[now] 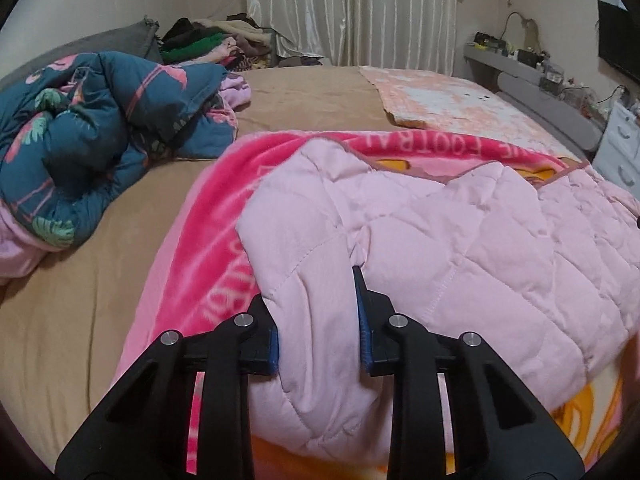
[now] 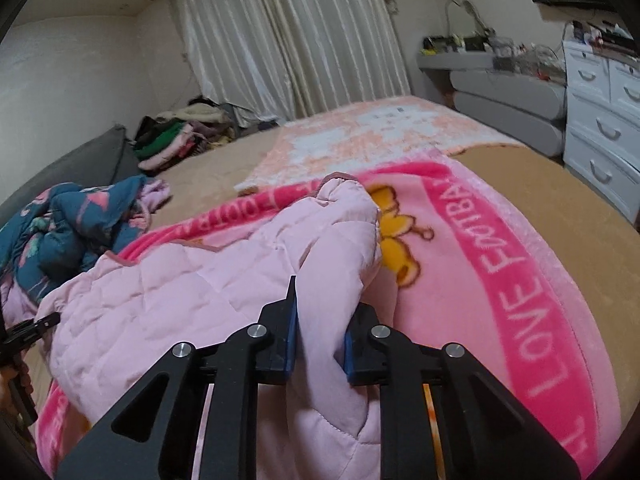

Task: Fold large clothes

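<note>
Left wrist view: left tongs (image 1: 318,312) low over near edge of bed (image 1: 312,92), pointing fwd & roughly level, clenched on a bunched fold of pale pink quilted garment (image 1: 440,240). Blue pads (image 1: 366,332) pressed into fabric both sides; cloth bulging up betw. the two black fingers. Garment spread rightwards across hot-pink fleece blanket (image 1: 216,240) w/ white lettering, blanket lying flat on tan bedsheet.

Right wrist view: right tongs (image 2: 320,320) likewise low, aimed fwd along bed, tilted slightly; clenched on another fold of same quilted garment (image 2: 168,292), near its right edge. Fabric pinched upright betw. pads, rising to a peak w/ darker trim just beyond tips. Left tongs' black tip visible at far left edge (image 2: 28,332), touching garment's opposite side, well apart from right tongs. Fleece blanket (image 2: 500,280) w/ cartoon print showing beside & under garment.

Elsewhere: teal flamingo-print comforter (image 1: 92,136) crumpled on left of bed, apart from garment; peach-white mat (image 1: 452,100) further back; heap of clothes (image 1: 208,40) by curtain (image 1: 352,8); white drawers (image 2: 604,112) at right.
</note>
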A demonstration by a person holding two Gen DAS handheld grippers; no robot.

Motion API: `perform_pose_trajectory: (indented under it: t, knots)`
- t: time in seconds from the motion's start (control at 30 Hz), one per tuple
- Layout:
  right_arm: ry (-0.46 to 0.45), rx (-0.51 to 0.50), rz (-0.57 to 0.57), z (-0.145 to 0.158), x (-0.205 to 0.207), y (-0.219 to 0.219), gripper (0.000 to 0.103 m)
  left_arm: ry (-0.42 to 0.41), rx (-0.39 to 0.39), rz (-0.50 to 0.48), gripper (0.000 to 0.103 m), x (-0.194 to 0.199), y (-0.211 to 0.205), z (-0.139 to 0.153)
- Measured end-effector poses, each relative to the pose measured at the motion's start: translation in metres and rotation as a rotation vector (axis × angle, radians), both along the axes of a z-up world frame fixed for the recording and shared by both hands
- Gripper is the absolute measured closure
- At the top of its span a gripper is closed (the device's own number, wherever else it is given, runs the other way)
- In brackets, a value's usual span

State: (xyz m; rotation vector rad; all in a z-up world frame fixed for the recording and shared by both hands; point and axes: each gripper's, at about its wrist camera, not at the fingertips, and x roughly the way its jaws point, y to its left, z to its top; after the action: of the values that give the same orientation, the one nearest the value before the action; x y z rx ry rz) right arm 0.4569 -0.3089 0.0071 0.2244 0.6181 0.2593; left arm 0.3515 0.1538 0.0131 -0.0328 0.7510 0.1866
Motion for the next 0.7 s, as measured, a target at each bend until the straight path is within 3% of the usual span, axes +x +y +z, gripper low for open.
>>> perform_pose_trajectory:
  t: [0.33, 0.7]
  knots:
    - [0.101, -0.056, -0.047, -0.05, 0.038, 0.008, 0.087, 0.051, 0.021, 0.041, 0.081, 0.034, -0.002, -0.025]
    - [0.132, -0.049, -0.056, -0.064, 0.048, 0.01, 0.084, 0.057, -0.004, 0.056, 0.074, 0.034, 0.002, -0.034]
